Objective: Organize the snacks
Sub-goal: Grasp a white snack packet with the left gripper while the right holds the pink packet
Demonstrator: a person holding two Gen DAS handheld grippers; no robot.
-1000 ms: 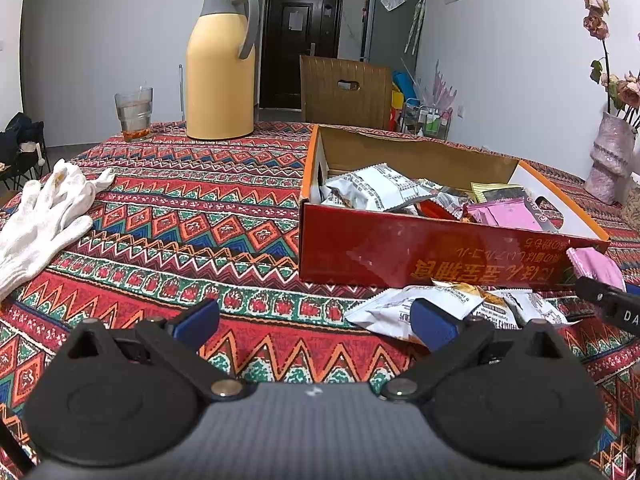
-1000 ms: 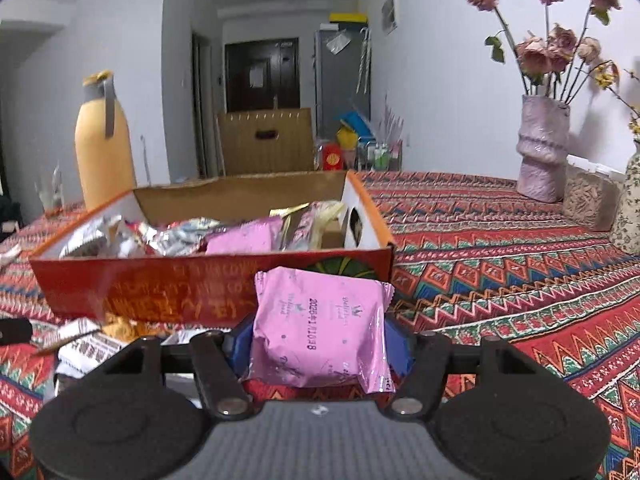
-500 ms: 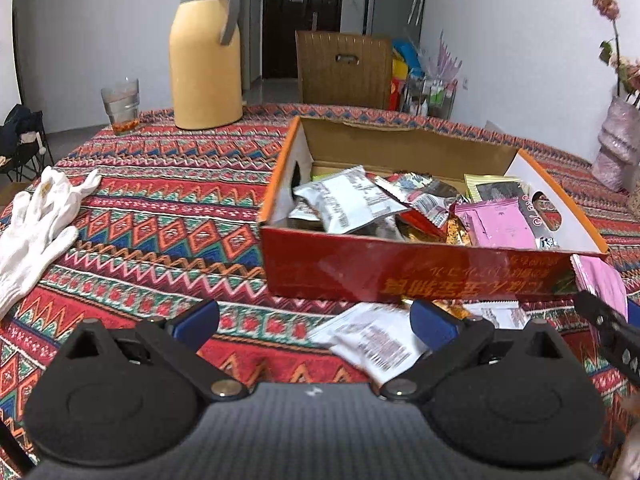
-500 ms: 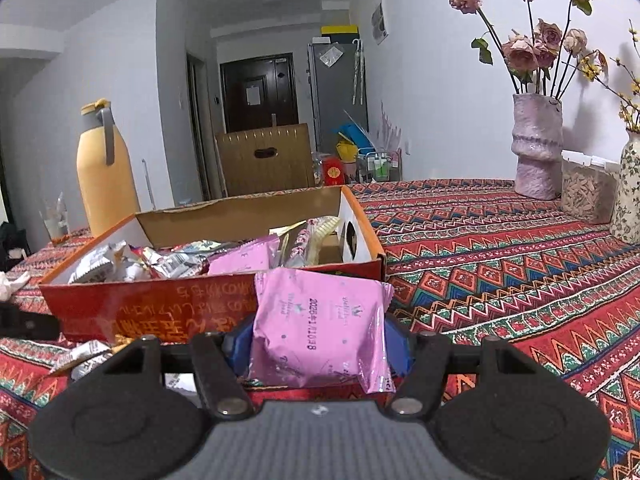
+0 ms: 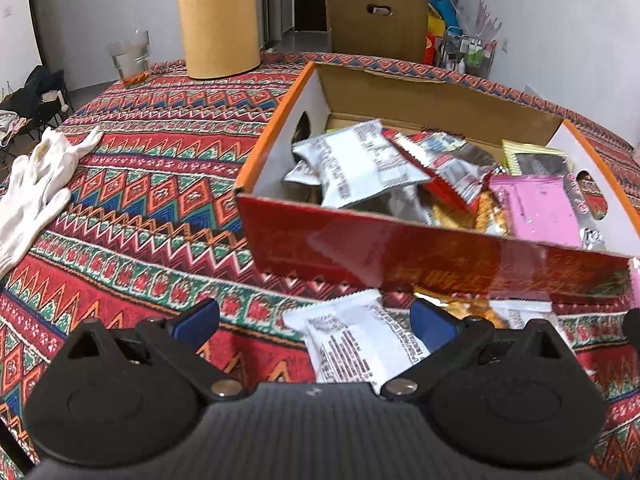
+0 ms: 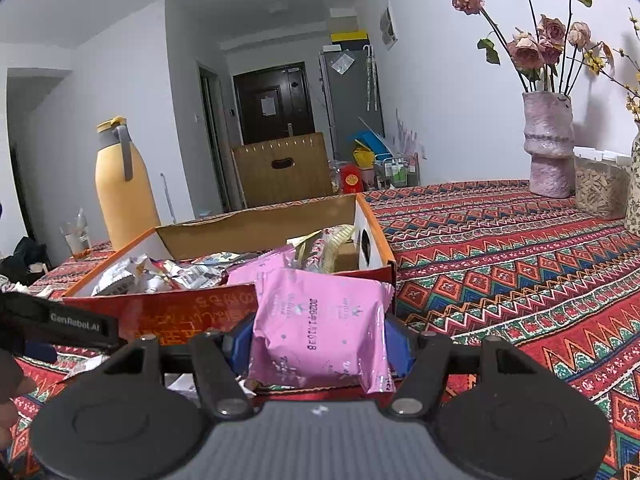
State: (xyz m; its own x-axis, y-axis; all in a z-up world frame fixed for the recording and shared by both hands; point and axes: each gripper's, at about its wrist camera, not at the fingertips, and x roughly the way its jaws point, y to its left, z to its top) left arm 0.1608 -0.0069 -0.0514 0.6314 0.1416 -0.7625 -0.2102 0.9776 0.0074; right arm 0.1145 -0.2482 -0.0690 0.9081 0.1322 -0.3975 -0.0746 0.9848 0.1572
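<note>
Between the right gripper's [image 6: 319, 344] clamped fingers sits a pink packet [image 6: 320, 330] stamped "2026-01"; left gripper [image 5: 316, 322], marked "GenRobot.AI", gapes over a white packet [image 5: 356, 344] on the patterned tablecloth [image 5: 152, 184] beside the red box [image 5: 420, 256].

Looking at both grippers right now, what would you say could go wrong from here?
The right gripper holds the pink packet low against the red box front wall; it might catch the rim unless lifted higher. The open left gripper sits over the white packet, whose slick flat wrapper may slide away. The box is already heaped, so added snacks could spill.
</note>
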